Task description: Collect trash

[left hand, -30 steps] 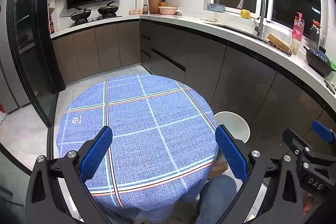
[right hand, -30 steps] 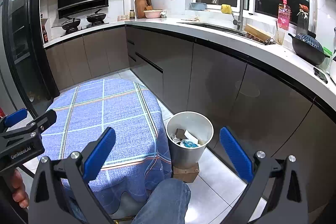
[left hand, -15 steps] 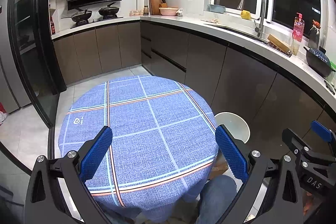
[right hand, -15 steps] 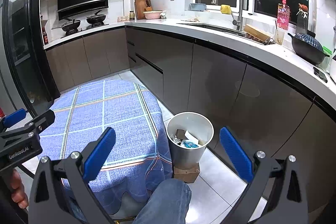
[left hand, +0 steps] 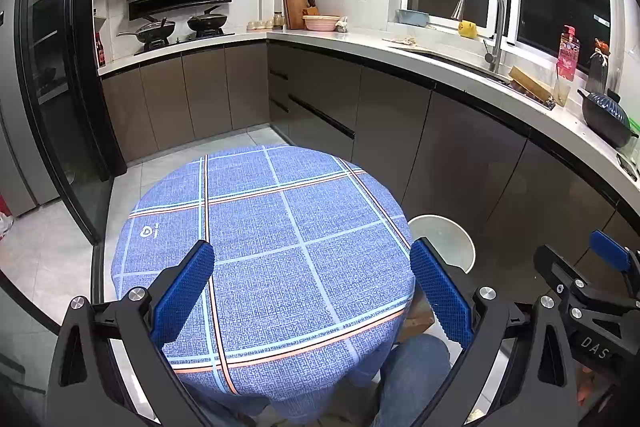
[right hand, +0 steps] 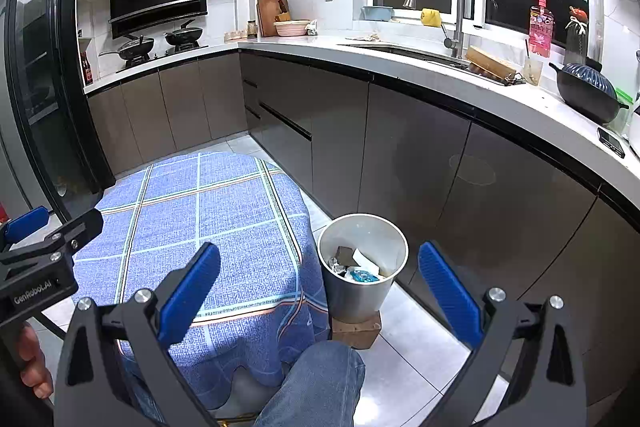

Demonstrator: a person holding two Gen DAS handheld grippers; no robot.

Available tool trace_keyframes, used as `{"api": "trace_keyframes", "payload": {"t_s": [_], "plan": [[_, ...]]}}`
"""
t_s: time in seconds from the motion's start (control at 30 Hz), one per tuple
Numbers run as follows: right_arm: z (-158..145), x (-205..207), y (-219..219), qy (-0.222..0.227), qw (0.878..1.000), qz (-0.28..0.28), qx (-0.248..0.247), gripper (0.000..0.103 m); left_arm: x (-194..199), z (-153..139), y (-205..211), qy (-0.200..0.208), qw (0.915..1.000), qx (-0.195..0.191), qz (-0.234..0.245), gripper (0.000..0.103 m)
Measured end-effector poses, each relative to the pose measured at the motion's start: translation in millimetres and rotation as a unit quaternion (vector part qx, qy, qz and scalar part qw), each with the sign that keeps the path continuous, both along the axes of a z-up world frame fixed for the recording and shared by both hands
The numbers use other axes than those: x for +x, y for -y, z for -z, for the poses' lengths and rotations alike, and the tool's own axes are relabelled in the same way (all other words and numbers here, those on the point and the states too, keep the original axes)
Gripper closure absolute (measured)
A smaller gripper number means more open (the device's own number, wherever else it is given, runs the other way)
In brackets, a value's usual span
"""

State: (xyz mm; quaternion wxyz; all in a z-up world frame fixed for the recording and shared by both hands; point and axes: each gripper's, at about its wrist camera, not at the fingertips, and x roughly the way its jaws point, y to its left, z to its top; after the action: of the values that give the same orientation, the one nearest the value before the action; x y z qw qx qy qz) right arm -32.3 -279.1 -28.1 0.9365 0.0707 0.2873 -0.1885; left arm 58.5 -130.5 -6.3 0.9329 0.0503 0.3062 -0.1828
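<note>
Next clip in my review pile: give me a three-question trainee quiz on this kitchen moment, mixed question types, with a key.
1. True or false: the left tongs and the right tongs are both open and hold nothing.
2. Multiple choice: the white bin stands on A) the tablecloth, B) a brown block on the floor, C) the counter.
3. Fill in: no trash is seen on the blue checked tablecloth; the wrappers and scraps lie inside the ____.

Key: 1 true; 2 B, the brown block sits under it beside the table; 3 bin.
</note>
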Motion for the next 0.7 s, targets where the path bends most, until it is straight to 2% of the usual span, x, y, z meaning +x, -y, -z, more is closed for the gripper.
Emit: {"api": "trace_keyframes", "payload": {"t_s": [0.7], "plan": [[-0.4,0.4,-0.8,-0.001,1.0,-0.001,0.001,0.003,-1.2,-1.6,1.2,-0.001,1.0,-0.002,0.001,0.008]]}}
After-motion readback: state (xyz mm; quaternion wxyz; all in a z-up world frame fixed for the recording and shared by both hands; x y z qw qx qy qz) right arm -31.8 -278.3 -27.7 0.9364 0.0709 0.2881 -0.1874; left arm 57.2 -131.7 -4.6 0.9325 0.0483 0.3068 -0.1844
